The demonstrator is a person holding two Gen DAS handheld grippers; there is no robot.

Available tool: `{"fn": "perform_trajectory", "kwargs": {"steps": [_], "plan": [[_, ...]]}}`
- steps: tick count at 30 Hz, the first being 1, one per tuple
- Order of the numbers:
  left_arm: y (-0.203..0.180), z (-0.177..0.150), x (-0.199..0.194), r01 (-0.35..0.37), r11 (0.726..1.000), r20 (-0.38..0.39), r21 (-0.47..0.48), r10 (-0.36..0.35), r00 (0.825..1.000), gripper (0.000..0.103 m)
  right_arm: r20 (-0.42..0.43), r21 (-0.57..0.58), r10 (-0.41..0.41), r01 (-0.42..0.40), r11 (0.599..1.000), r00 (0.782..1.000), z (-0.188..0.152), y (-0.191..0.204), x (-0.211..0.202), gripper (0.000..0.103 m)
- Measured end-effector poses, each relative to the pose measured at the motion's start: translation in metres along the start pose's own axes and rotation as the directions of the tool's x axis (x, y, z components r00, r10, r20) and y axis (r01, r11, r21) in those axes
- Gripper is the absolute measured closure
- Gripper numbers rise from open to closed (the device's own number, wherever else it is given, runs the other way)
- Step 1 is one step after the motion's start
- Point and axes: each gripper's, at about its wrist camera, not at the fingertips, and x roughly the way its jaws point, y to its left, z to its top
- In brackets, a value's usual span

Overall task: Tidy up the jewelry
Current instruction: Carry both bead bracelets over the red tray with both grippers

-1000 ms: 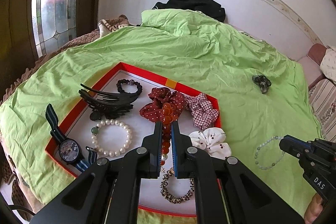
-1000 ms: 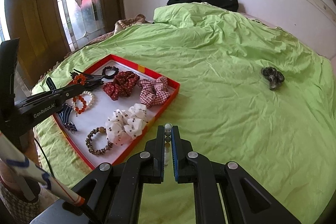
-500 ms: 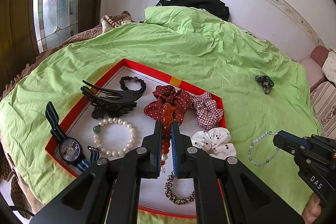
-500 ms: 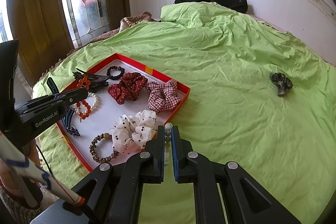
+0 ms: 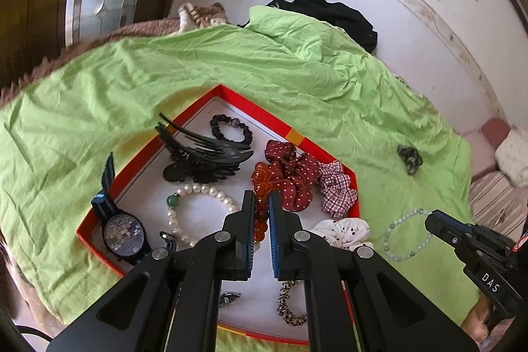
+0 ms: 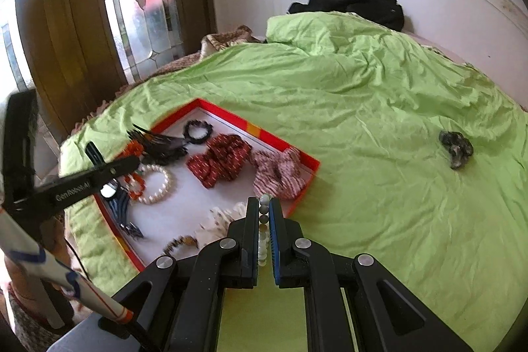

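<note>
Two claws were clamped on beads: our left gripper (image 5: 261,213) pinched an amber bead bracelet (image 5: 260,187) above the red tray (image 5: 290,134), our right gripper (image 6: 263,220) a pale bead bracelet (image 5: 407,235) at its near edge. Below the left one lay a pearl bracelet (image 5: 198,210), watch (image 5: 123,235), black hair claw (image 5: 204,157) and scrunchies (image 5: 293,174).

Both wrist fisheyes look steeply down along their fingers, close above the bed; both share the red tray (image 5: 298,139) (image 6: 283,150) and green sheet (image 5: 297,78) (image 6: 379,127).
</note>
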Motion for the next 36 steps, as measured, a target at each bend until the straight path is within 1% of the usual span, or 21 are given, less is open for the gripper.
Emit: {"fn": "perform_trajectory", "kwargs": {"steps": [4, 8, 13, 15, 19, 22, 26, 32, 36], "plan": [[0.008, 0.001, 0.003, 0.055, 0.998, -0.021, -0.042, -0.055, 0.998, 0.096, 0.005, -0.008, 0.031, -0.031, 0.999, 1.000, 0.009, 0.010, 0.004, 0.096], [-0.001, -0.002, 0.005, 0.104, 0.994, -0.043, -0.016, -0.105, 0.994, 0.096, 0.002, -0.025, 0.046, -0.046, 0.999, 0.999, 0.015, 0.020, 0.012, 0.096], [-0.007, -0.007, 0.013, 0.131, 0.991, -0.086, -0.002, -0.131, 0.988, 0.096, -0.011, -0.034, 0.045, -0.045, 0.998, 0.999, 0.019, 0.025, 0.023, 0.096], [-0.010, -0.009, 0.016, 0.128, 0.992, -0.104, 0.007, -0.126, 0.987, 0.096, -0.018, -0.032, 0.047, -0.047, 0.998, 0.999, 0.019, 0.024, 0.026, 0.096], [-0.014, -0.014, 0.022, 0.096, 0.995, -0.138, 0.034, -0.091, 0.986, 0.096, -0.039, -0.019, 0.062, -0.063, 0.998, 0.997, 0.024, 0.023, 0.036, 0.096], [-0.014, -0.018, 0.028, 0.065, 0.997, -0.174, 0.046, -0.056, 0.983, 0.096, -0.054, -0.002, 0.088, -0.088, 0.996, 0.995, 0.029, 0.024, 0.043, 0.096], [-0.010, -0.022, 0.032, 0.047, 0.998, -0.208, 0.042, -0.038, 0.977, 0.096, -0.072, 0.011, 0.120, -0.120, 0.993, 0.990, 0.032, 0.031, 0.052, 0.096], [-0.009, -0.024, 0.030, 0.035, 0.998, -0.220, 0.051, -0.023, 0.975, 0.096, -0.098, 0.027, 0.167, -0.165, 0.986, 0.981, 0.036, 0.044, 0.064, 0.096], [-0.011, -0.026, 0.029, 0.012, 0.998, -0.218, 0.069, 0.004, 0.976, 0.096, -0.102, 0.039, 0.190, -0.187, 0.982, 0.976, 0.039, 0.047, 0.067, 0.096]]}}
